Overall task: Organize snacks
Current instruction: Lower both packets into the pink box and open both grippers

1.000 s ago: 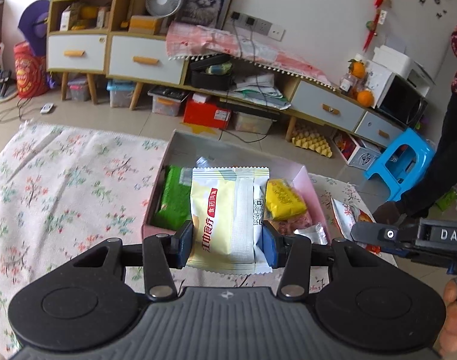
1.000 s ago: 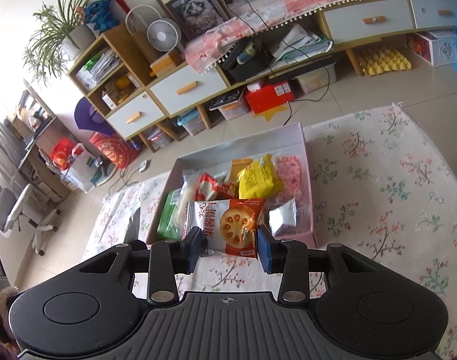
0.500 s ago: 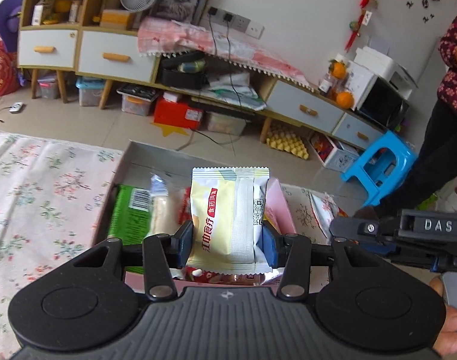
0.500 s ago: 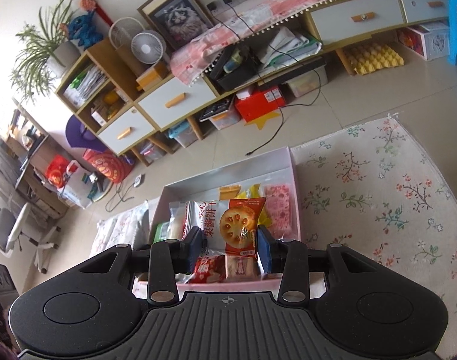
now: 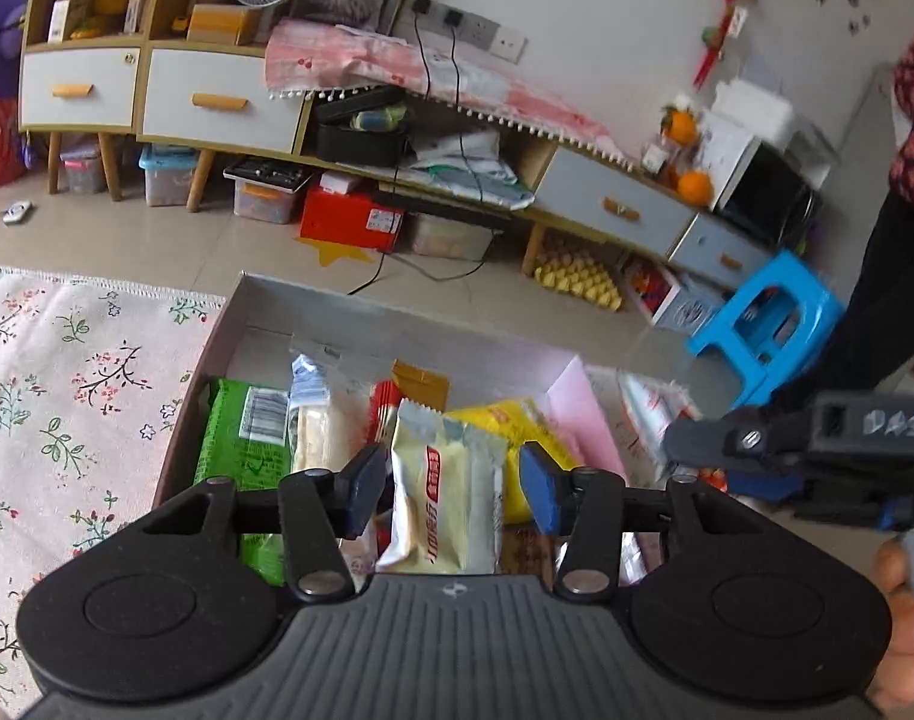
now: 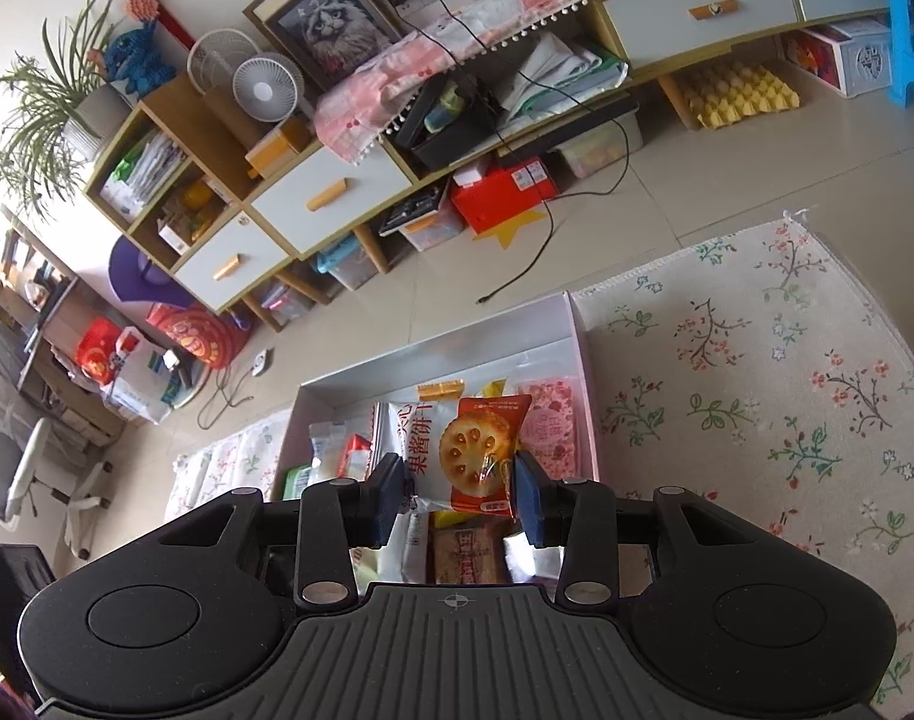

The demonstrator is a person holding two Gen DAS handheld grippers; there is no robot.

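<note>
A shallow pink box (image 5: 583,414) on the flowered cloth holds several snack packs; it also shows in the right wrist view (image 6: 583,360). My left gripper (image 5: 450,489) is over the box with its jaws spread; the pale yellow packet (image 5: 444,492) hangs tilted between them, loose from the pads. A green pack (image 5: 240,438) and a yellow pack (image 5: 517,426) lie in the box. My right gripper (image 6: 457,495) is shut on a white and red biscuit packet (image 6: 457,450) held above the box. The right gripper also appears at the right of the left wrist view (image 5: 805,450).
The flowered cloth (image 6: 757,372) spreads to both sides of the box. Low cabinets with drawers (image 5: 216,102) stand along the far wall. A blue stool (image 5: 769,318) and a standing person (image 5: 895,228) are at the right.
My left gripper has opened and the pale yellow packet has slipped down and tilted toward the box. Both grippers have moved forward over the box; the right still grips the biscuit packet.
</note>
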